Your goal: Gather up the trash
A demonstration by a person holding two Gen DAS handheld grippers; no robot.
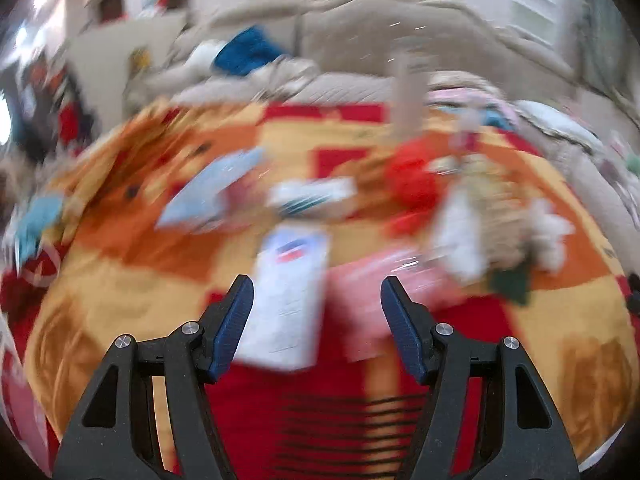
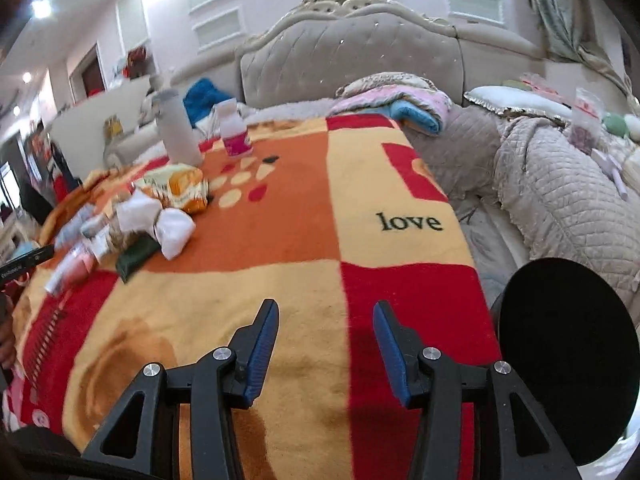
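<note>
Orange-and-red blanket (image 2: pixel 280 208) carries the trash heap (image 2: pixel 132 220) far off to the right gripper's (image 2: pixel 326 344) left, its jaws spread and empty, while the left gripper (image 1: pixel 316 320), likewise spread and empty, hovers over a blurred white carton (image 1: pixel 290 292), where a hasty grab could snag fabric instead.
</note>
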